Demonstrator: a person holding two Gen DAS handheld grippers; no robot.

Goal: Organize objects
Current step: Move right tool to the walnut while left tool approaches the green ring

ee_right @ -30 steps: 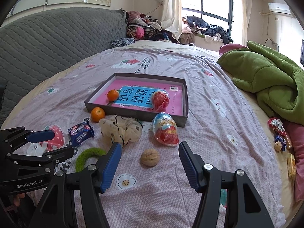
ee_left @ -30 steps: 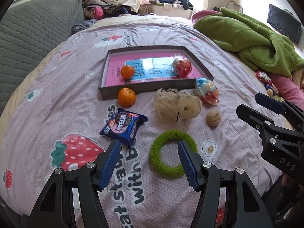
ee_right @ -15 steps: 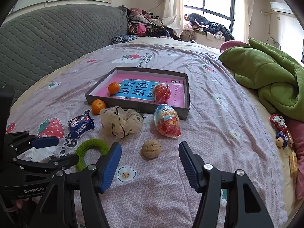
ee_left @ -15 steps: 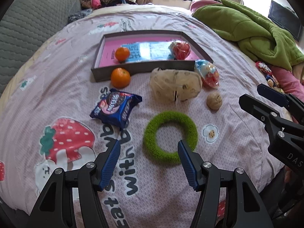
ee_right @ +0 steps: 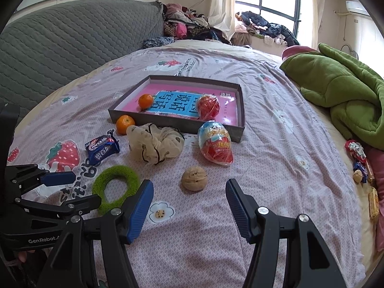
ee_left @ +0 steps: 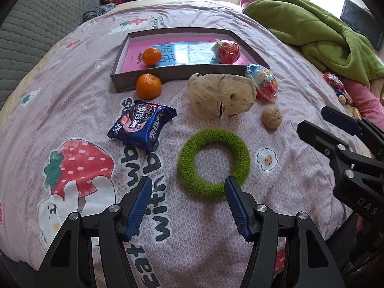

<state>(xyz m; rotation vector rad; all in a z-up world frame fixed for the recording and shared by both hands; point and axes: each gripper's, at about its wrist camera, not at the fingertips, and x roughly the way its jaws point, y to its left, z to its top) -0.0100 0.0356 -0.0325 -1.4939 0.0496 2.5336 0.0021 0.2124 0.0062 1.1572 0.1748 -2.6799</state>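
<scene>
Left gripper (ee_left: 187, 187) wide open, empty, near green ring (ee_left: 213, 162) on bed, outside box (ee_left: 168, 74). Right gripper (ee_right: 189, 192) wide open near walnut (ee_right: 194, 178). Next, probably: lower, pinch ring.

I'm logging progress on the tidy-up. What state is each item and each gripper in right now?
Box: open, no lid.
Orange: in box.
Red wrapped ball: in box.
Second orange: outside, against box wall.
Cookie packet: sealed.
Green ring: flat on bed, unheld.
Walnut: whole, unheld.
Left gripper: jaws open.
Right gripper: jaws open.
</scene>
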